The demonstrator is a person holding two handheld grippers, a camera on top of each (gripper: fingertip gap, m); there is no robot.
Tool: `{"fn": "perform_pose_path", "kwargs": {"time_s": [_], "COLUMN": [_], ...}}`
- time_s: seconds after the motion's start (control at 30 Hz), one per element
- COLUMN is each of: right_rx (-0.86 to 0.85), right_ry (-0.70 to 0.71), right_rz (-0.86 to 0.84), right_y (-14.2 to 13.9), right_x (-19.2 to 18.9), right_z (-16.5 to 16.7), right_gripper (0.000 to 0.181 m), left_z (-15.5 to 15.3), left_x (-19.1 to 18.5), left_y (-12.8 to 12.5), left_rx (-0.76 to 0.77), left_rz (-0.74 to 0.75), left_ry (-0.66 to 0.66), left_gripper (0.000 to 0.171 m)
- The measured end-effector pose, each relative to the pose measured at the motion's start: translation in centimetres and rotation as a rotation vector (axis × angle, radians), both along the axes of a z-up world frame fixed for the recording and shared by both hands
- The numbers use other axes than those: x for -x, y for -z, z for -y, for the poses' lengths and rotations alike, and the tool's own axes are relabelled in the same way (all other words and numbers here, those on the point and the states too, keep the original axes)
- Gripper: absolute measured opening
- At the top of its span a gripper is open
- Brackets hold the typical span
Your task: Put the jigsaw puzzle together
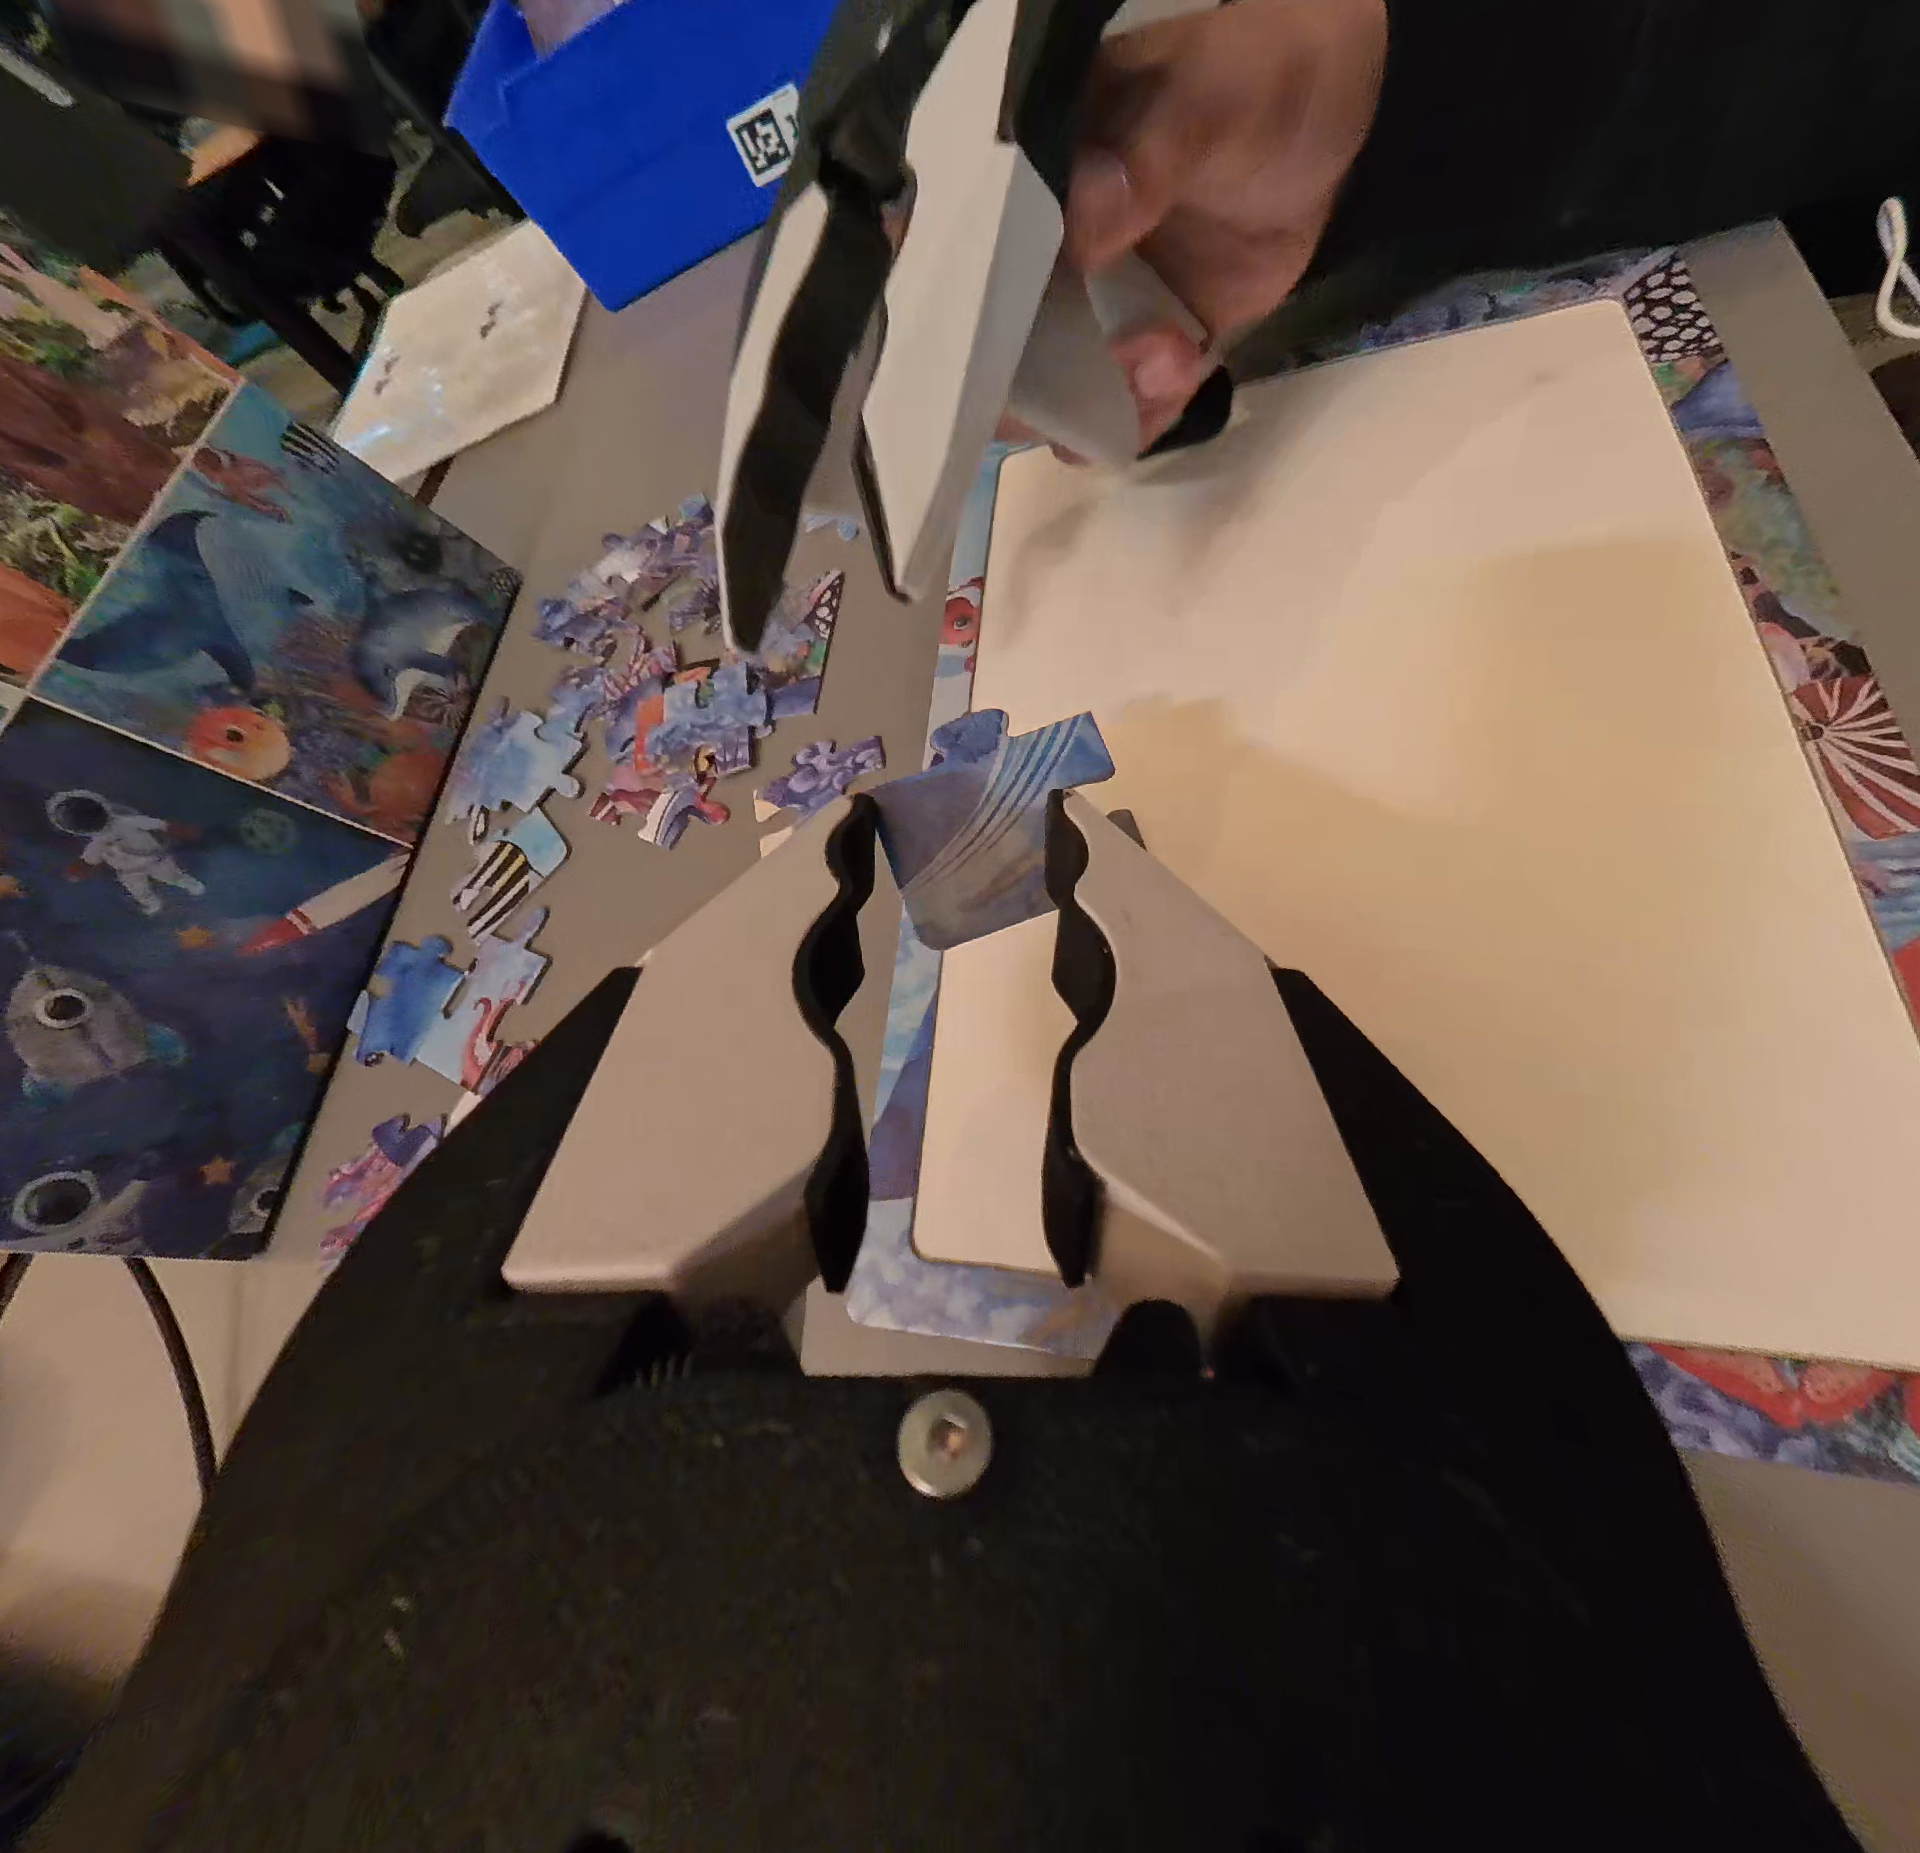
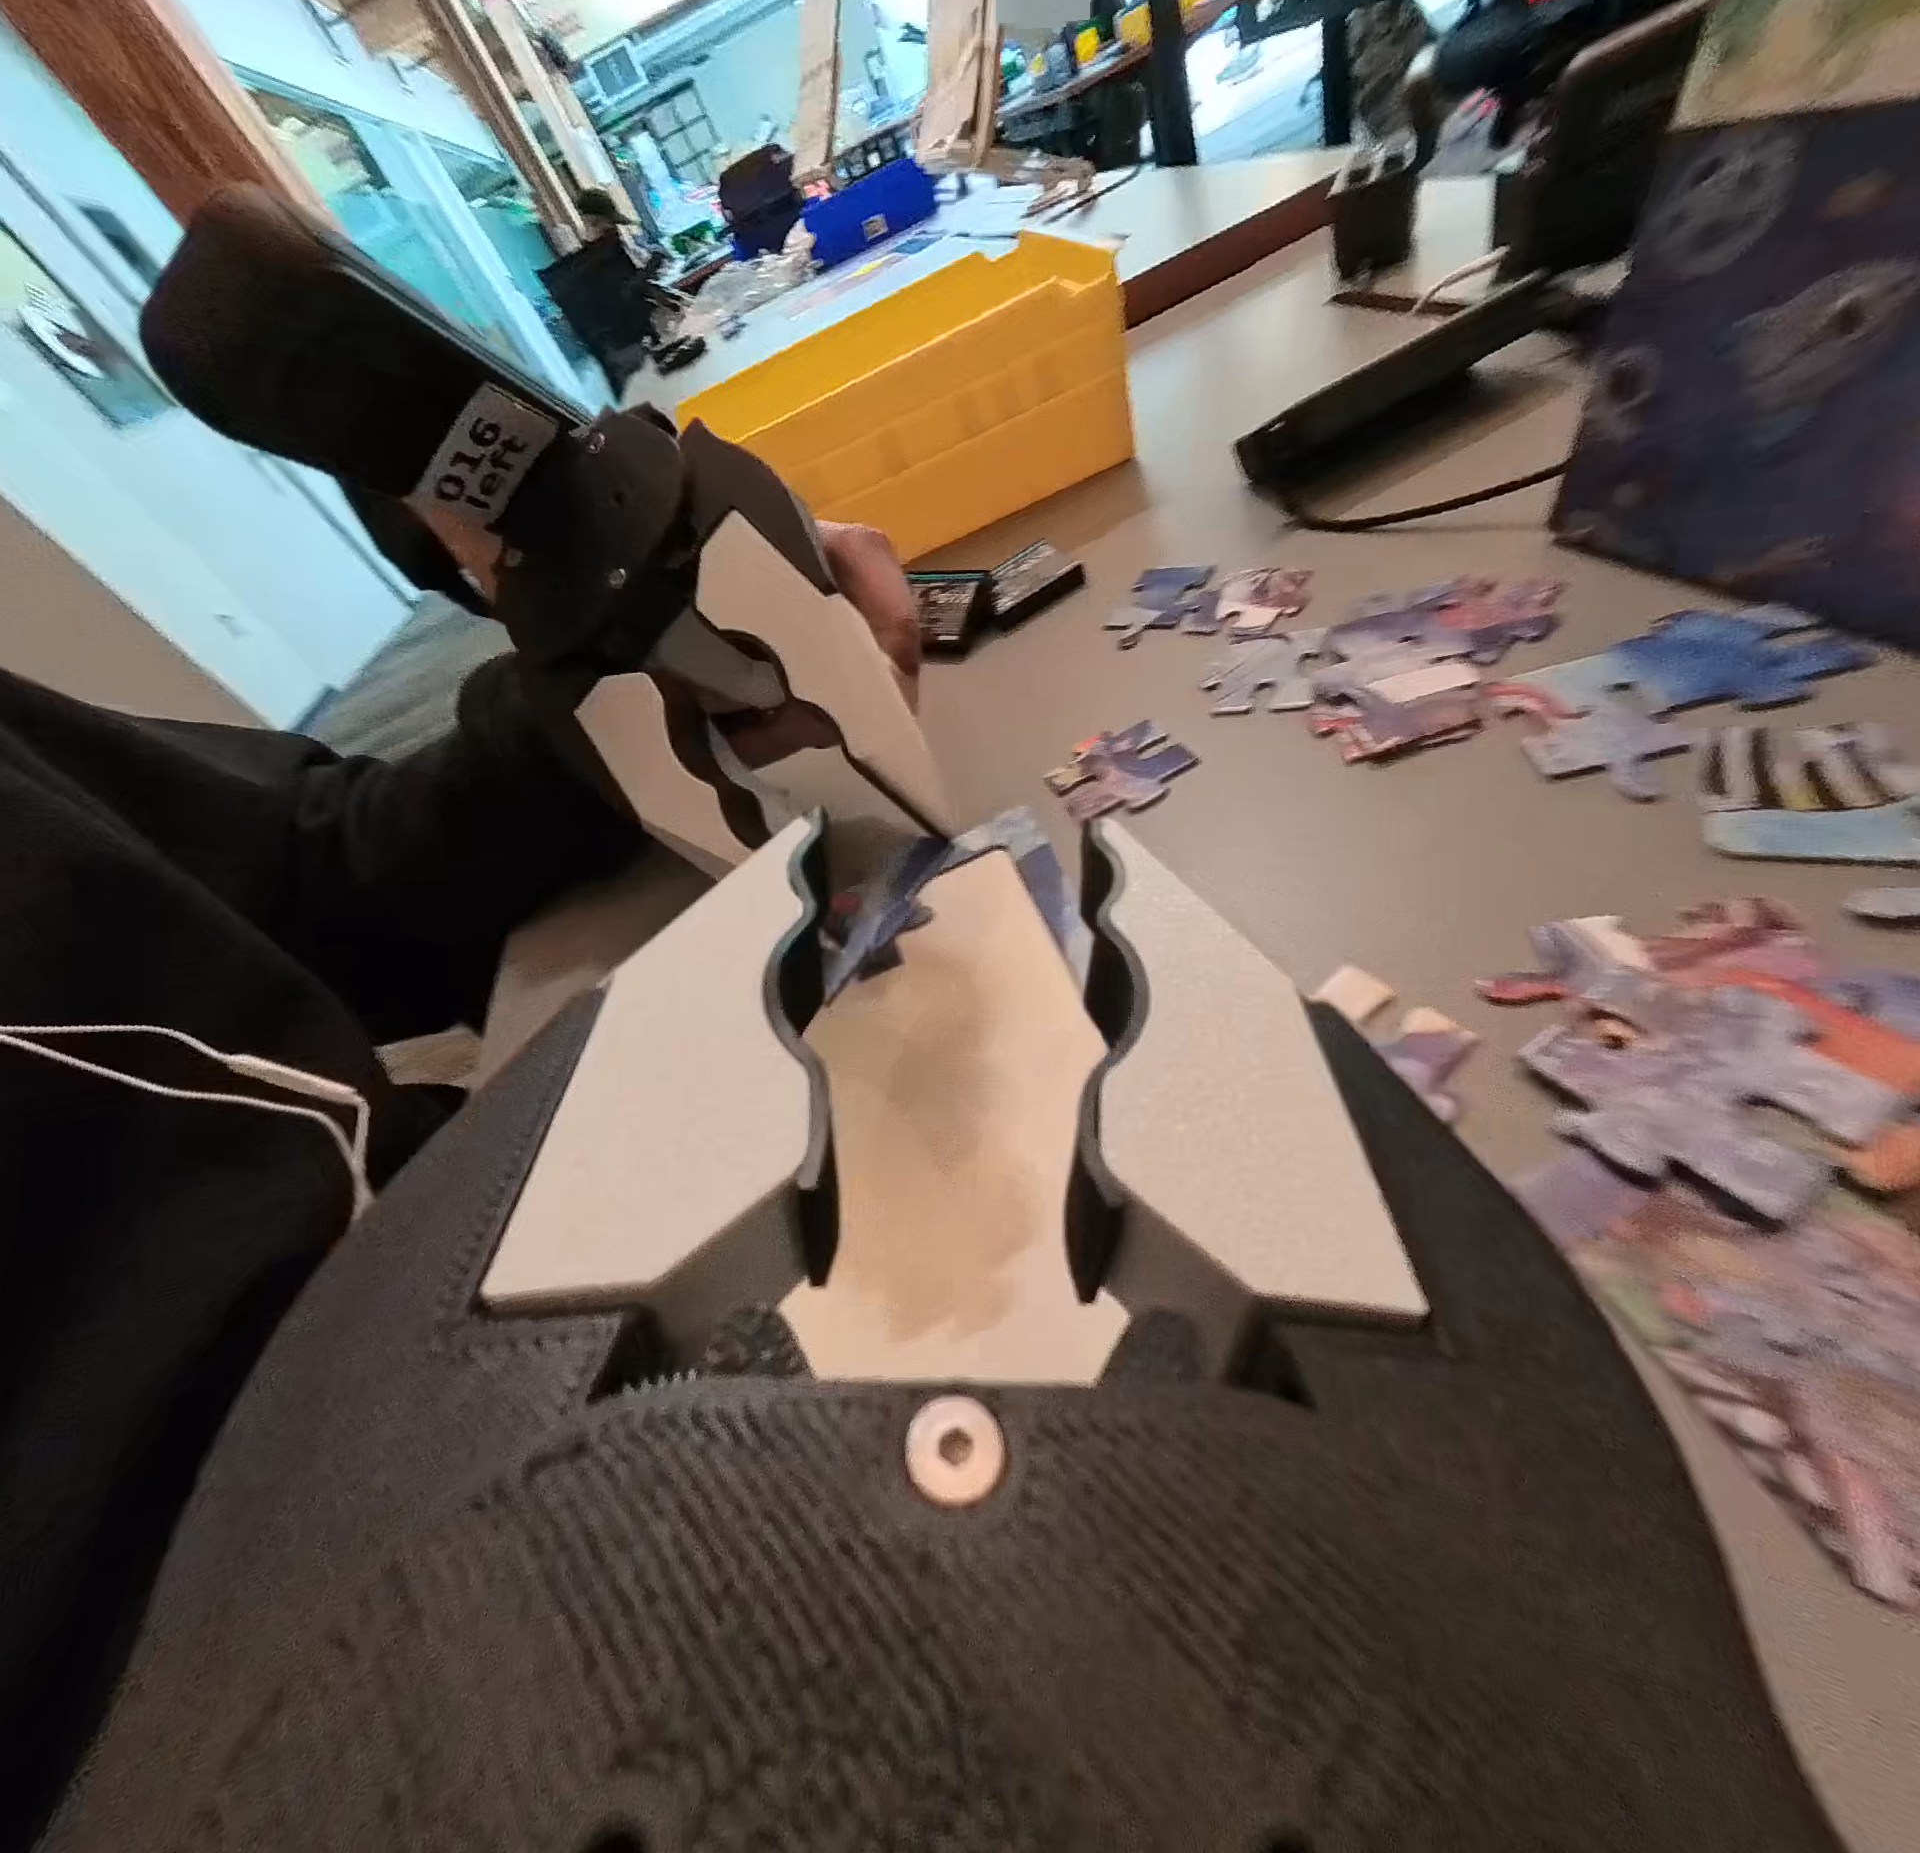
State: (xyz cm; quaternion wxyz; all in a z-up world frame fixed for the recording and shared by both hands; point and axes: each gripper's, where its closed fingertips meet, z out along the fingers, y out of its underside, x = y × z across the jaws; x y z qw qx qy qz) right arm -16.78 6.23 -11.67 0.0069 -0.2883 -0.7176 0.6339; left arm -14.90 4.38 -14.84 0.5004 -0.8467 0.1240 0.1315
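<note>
My left gripper [image 1: 961, 816] is shut on a blue puzzle piece with white stripes [image 1: 987, 827] and holds it tilted over the near left edge of the puzzle tray [image 1: 1455, 764]. The tray has a bare white inside and a printed picture border. Loose puzzle pieces [image 1: 665, 691] lie in a pile on the grey table left of the tray. My right gripper [image 1: 826, 614] hangs open and empty above the pile, pointing down, apart from the held piece. In the right wrist view, my right gripper [image 2: 954, 842] points at the left gripper [image 2: 847, 832] and the piece [image 2: 997, 837].
A puzzle box with sea and space pictures [image 1: 208, 712] stands left of the pile. A blue bin [image 1: 623, 141] and a white hexagonal tile [image 1: 468, 359] sit behind it. A yellow bin [image 2: 935, 390], small black cards [image 2: 987, 598] and a dark stand [image 2: 1403, 390] lie farther off. The tips of one gripper are about 4 cm away from the tips of the other.
</note>
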Motion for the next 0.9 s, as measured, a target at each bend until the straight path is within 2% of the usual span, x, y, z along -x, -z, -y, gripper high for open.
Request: {"fn": "perform_pose_path", "kwargs": {"time_s": [0.17,0.3,0.47,0.53,0.7,0.8,0.9], "right_rx": [-0.008,0.041,0.094,0.075,0.073,0.08,0.109], "right_ry": [-0.096,-0.176,-0.207,-0.189,-0.105,-0.053,0.032], "right_rz": [0.169,0.203,0.247,0.241,0.235,0.26,0.354], "right_y": [2.4,2.2,1.9,2.3,2.4,2.5,2.7], "right_x": [-1.1,-2.1,-2.3,-2.0,-0.6,0.2,1.3], "right_z": [2.0,2.4,2.3,2.1,0.8,0.8,1.8], "right_gripper": [0.039,0.008,0.004,0.0,0.0,0.0,0.0], "left_z": [-0.3,-0.1,0.0,0.5,4.2,5.7,5.6], "left_x": [-0.3,-0.5,-0.5,0.1,4.5,6.4,6.9], "left_y": [-0.4,-0.9,-1.0,-1.5,-4.0,-3.7,-2.3], "left_rx": [-0.02,-0.042,-0.051,-0.085,-0.234,-0.232,-0.173], "left_rz": [-0.015,0.005,0.009,-0.017,0.054,0.105,0.185], "left_ry": [0.007,0.016,0.022,-0.001,-0.165,-0.248,-0.286], "left_gripper": [0.031,0.031,0.031,0.019,0.012,0.0,0.0]}}
